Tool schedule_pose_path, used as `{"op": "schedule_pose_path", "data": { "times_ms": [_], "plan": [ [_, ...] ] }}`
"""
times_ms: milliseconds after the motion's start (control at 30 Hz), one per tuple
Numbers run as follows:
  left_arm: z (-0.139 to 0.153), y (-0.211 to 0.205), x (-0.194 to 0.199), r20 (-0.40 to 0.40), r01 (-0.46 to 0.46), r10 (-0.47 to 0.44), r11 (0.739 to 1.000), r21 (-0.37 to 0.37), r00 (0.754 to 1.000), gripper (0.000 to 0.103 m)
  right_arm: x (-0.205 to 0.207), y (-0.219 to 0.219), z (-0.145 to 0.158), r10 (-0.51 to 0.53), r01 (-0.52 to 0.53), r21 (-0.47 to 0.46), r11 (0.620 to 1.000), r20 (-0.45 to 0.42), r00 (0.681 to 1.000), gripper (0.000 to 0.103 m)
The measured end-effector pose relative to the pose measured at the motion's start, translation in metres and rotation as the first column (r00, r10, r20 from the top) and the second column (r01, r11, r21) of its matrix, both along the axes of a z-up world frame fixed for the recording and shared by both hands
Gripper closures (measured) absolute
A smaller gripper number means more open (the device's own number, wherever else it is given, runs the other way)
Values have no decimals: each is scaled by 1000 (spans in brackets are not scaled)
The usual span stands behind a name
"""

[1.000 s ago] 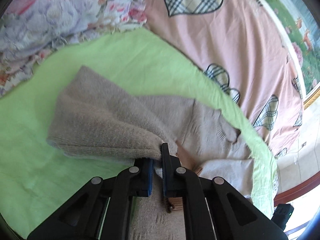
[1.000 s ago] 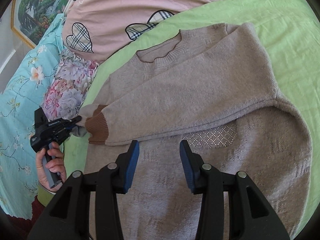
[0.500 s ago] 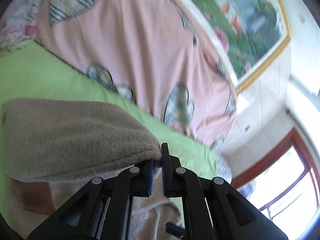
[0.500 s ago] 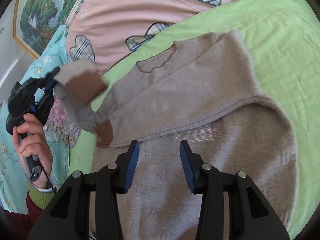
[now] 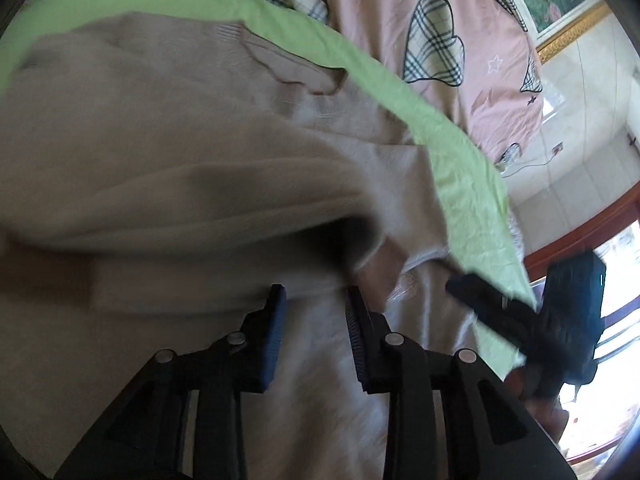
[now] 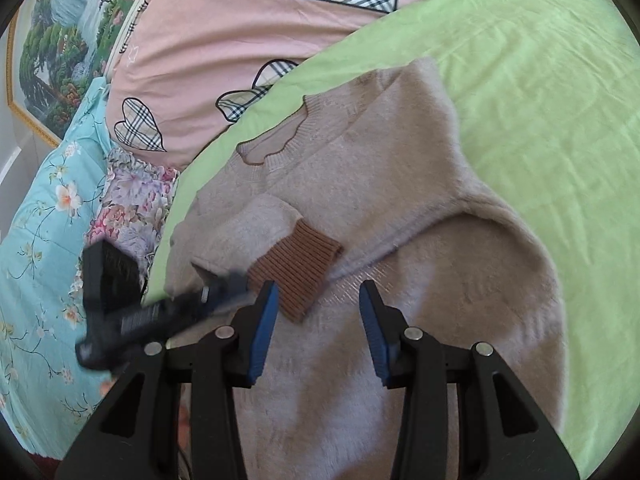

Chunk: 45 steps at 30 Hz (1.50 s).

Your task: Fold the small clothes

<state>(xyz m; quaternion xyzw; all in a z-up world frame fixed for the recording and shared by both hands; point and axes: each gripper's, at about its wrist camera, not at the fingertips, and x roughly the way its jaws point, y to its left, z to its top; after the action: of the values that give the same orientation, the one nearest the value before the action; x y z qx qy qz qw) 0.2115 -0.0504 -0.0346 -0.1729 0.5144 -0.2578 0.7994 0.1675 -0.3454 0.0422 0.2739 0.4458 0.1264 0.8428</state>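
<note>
A small beige knit sweater lies on a light green sheet, both sleeves folded across its chest. The near sleeve ends in a brown ribbed cuff lying on the body. My right gripper is open and empty, hovering over the sweater's lower front just below that cuff. My left gripper is open and empty, close above the folded sleeve; it also shows blurred in the right wrist view. The right gripper appears in the left wrist view.
A pink quilt with plaid hearts lies behind the green sheet. Turquoise floral bedding is at the left. A framed landscape picture hangs on the wall. A window with a red-brown frame is at the right.
My left gripper carried the sleeve over the sweater, laid it on the chest and opened, letting go of the cuff. The right gripper stayed open over the lower front.
</note>
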Motion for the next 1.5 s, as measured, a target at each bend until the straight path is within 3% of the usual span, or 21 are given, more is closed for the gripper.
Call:
{"op": "schedule_pose_path", "data": {
  "times_ms": [67,133,233,333,400,467,567,667,733,900,967,1067,1233,1300,1367,1500],
  "plan": [
    [4,34,-14,36,-62,60,995,74,998,72,13,6,-5,9,-9,-9,1000,-7,1000,60],
    [12,69,-21,78,-165,155,973,161,985,72,27,15,-10,26,-27,-39,999,-18,999,60],
    [12,126,-17,134,-354,328,894,276,935,70,46,28,-23,35,-41,-132,990,-43,998,60],
    [0,149,-3,117,-398,380,867,301,917,69,59,35,-37,39,-50,-144,988,-76,996,60],
    [-8,152,9,101,-399,388,865,305,916,69,64,38,-39,52,-61,-137,989,-65,997,60],
    [-7,149,18,125,-406,387,861,306,914,69,68,42,-34,98,-102,-102,989,-46,994,99],
    [-5,142,34,155,-433,404,841,325,901,71,64,38,8,128,-125,-43,991,80,989,97],
    [-2,144,33,176,-462,427,819,340,887,70,50,9,62,71,-83,40,996,242,968,98],
    [-3,143,25,169,-467,435,821,330,885,70,43,-13,76,23,-28,14,1000,289,957,98],
    [-4,141,12,171,-482,450,814,325,876,70,61,-47,21,-21,28,-85,996,83,996,98],
    [-3,146,10,170,-496,466,813,305,868,70,57,-48,19,-28,36,-85,996,96,995,98],
    [-6,148,10,153,-488,463,820,299,873,70,62,-43,7,-33,45,-155,987,76,997,98],
    [-8,150,6,157,-476,449,824,309,879,67,67,-49,-15,-71,72,-143,987,12,997,98],
    [-9,153,7,125,-469,453,836,285,883,68,71,-46,-28,-63,56,-182,982,-35,997,98],
    [-2,156,1,100,-421,409,872,250,907,71,71,-42,-28,-60,50,-196,979,-48,997,97],
    [19,163,-8,97,-339,328,932,129,939,67,52,-43,2,-99,107,-215,971,49,994,94]
  ]
}}
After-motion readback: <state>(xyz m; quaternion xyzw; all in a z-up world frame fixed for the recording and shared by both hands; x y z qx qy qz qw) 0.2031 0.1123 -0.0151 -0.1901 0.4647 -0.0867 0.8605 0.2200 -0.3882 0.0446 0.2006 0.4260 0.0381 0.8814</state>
